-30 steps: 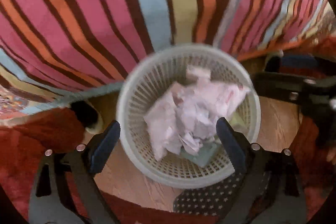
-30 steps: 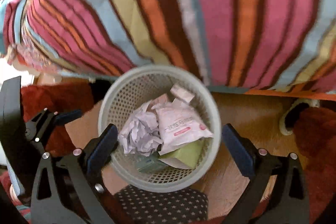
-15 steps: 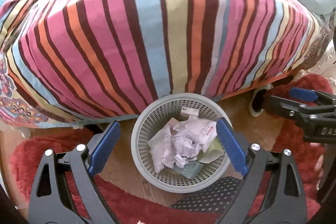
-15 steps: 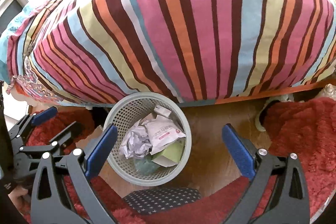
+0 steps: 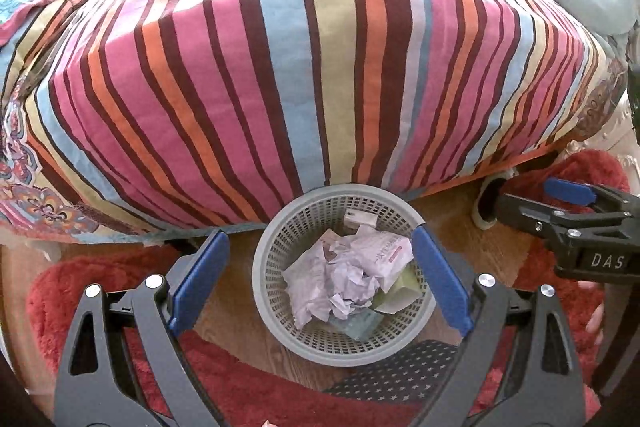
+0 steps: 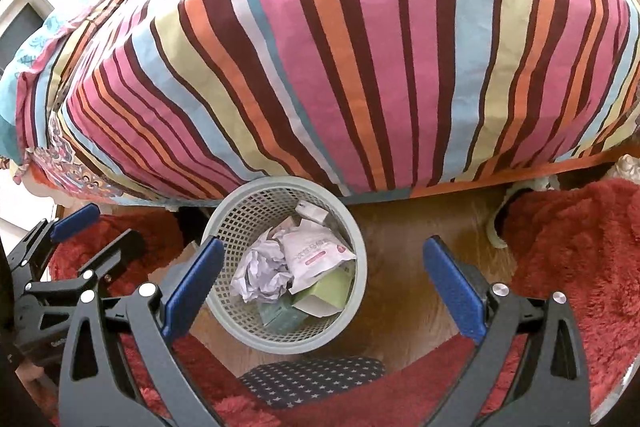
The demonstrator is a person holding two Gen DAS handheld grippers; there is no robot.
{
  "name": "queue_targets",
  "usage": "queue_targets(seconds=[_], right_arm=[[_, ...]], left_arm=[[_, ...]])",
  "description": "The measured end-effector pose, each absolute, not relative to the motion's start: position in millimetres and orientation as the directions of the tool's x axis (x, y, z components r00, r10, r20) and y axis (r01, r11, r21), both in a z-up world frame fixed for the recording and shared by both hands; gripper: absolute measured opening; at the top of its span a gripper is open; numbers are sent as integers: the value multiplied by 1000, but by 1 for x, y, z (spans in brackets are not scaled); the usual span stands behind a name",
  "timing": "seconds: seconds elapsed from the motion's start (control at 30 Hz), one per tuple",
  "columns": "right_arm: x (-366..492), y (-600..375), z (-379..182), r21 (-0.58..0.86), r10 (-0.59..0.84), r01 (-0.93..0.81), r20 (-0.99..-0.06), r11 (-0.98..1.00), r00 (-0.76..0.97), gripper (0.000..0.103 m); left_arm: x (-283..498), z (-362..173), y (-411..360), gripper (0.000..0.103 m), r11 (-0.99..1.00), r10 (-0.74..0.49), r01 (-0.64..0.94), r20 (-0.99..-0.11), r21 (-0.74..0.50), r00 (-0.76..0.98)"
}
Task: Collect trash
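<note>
Trash is sitting piled in a grey mesh wastebasket on a wooden floor at the foot of a bed draped in a striped bedspread. Crumpled white paper, a white pink-labelled packet, a pale green box and a small white box are filling the basket.

In the left wrist view, the left gripper is hovering above the basket with its jaws spread wide and holding nothing; the basket is showing between the two blue pads, nearer the right-hand one. The right gripper is reaching in at the far right edge of that view, well outside the jaws.

In the right wrist view, the right gripper is likewise hanging with jaws wide apart and empty; the basket is lying just beside its left-hand finger, with bare floor between the basket and the other finger. The left gripper is showing at the lower left, its jaws parted.

A red shaggy rug is flanking the floor on both sides, and a dark star-patterned cloth is lying below the basket, between the jaws.
</note>
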State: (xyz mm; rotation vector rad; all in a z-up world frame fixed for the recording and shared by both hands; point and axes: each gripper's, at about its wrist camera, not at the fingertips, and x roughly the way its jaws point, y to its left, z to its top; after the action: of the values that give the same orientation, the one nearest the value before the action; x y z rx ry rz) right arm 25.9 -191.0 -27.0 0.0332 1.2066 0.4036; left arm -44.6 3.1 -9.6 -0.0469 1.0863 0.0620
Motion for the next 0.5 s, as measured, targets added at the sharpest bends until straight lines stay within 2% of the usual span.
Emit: queue_targets(seconds=[0.5], right_arm=[[24,-187,-29,223,309,-290,-905,931,294,95]], left_arm=[[-45,-9,3,90,997,33,-82,-885,-6,464]])
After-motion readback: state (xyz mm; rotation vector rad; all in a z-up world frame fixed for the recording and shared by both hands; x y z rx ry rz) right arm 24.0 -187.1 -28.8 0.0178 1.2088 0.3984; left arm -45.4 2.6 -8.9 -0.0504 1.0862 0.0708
